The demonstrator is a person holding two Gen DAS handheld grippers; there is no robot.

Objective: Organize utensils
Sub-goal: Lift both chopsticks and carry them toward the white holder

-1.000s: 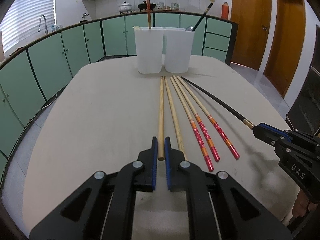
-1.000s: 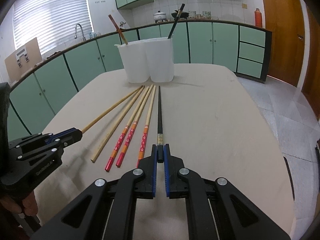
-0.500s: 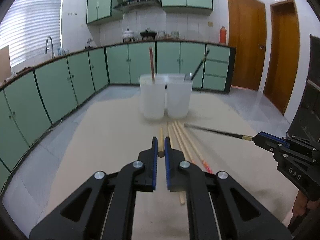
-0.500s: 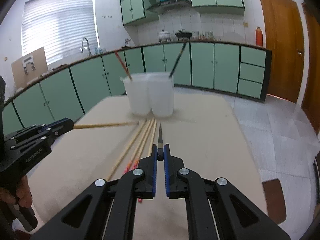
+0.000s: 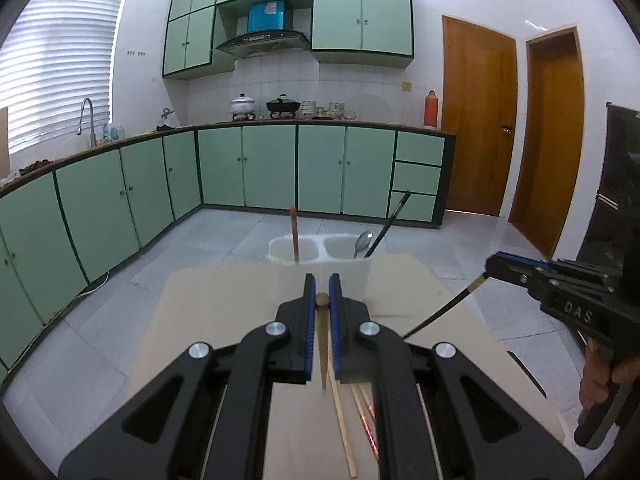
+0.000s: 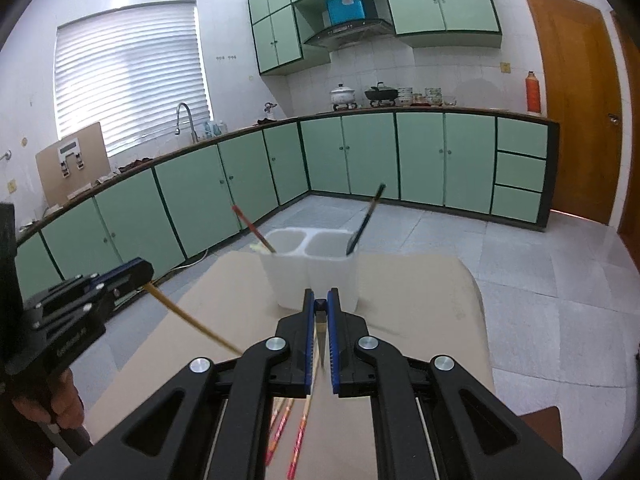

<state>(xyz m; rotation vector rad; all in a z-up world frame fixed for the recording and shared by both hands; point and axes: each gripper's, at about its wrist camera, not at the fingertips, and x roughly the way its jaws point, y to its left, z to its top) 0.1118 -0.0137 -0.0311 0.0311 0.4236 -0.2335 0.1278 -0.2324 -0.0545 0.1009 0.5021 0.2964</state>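
Left claw (image 5: pixel 321 298) clamps wood chopstick (image 5: pixel 322 344) by its butt, right claw (image 6: pixel 320 306) clamps black chopstick (image 6: pixel 321 338); tips hang down for dropping into the bins (image 6: pixel 310 268) ahead.

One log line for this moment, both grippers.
left hand-held gripper: shut on plain chopstick | right hand-held gripper: shut on black chopstick | both lifted

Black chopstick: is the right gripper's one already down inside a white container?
No. The right gripper holds the black chopstick in the air, short of the white containers.
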